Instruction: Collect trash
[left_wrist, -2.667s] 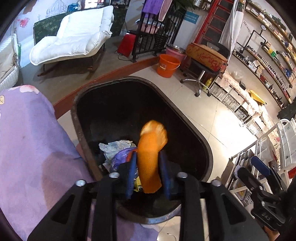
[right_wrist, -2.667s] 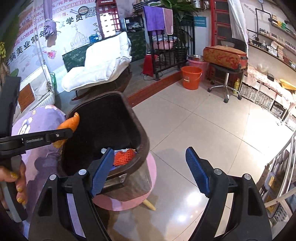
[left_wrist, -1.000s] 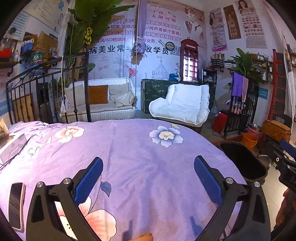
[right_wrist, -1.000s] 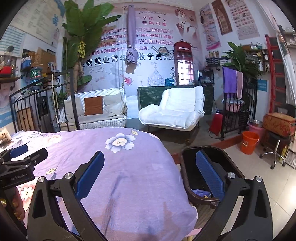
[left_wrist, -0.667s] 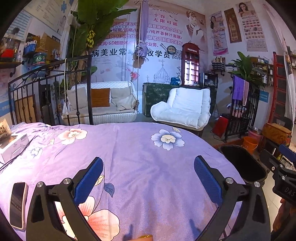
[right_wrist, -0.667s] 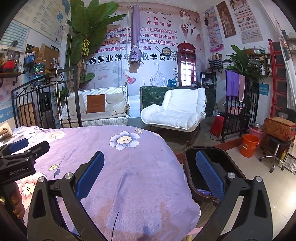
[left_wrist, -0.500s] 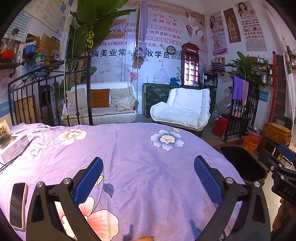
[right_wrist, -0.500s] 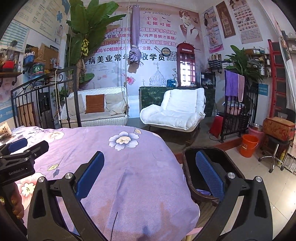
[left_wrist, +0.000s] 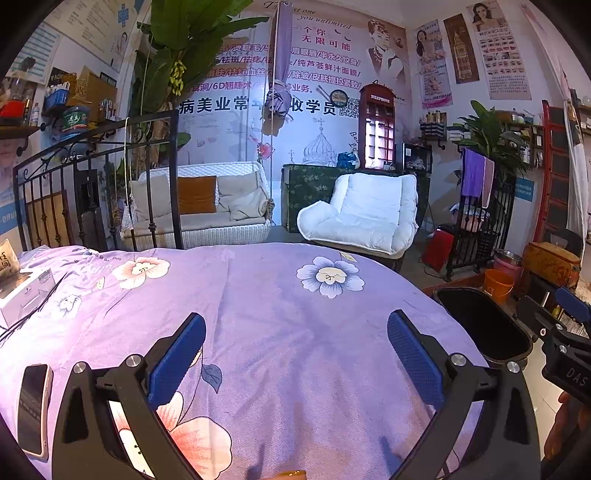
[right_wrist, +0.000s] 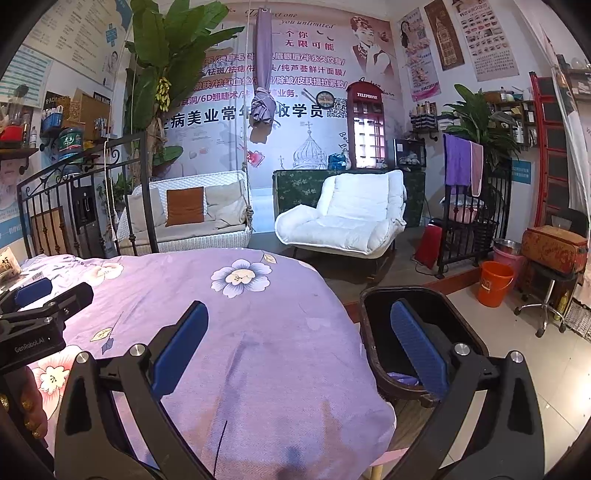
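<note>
My left gripper (left_wrist: 295, 350) is open and empty above the purple flowered bedspread (left_wrist: 280, 306). My right gripper (right_wrist: 295, 339) is open and empty over the bed's right edge. The dark brown trash bin (right_wrist: 373, 332) stands beside the bed at the right, with a bit of purple trash (right_wrist: 404, 378) showing inside; it also shows in the left wrist view (left_wrist: 480, 321). No loose trash shows on the bedspread. The right gripper appears at the right edge of the left wrist view (left_wrist: 565, 332), and the left gripper at the left edge of the right wrist view (right_wrist: 40, 306).
A phone (left_wrist: 33, 402) and a white box (left_wrist: 26, 295) lie on the bed's left side. A black iron bed frame (left_wrist: 92, 177) rises behind. A white armchair (right_wrist: 343, 218), an orange bucket (right_wrist: 493, 282) and a stool (right_wrist: 546, 291) stand on the floor.
2.7 s ago my left gripper held an orange peel over the bin; now it is open and empty. Both grippers swung from the bin to the bed and have held steady since.
</note>
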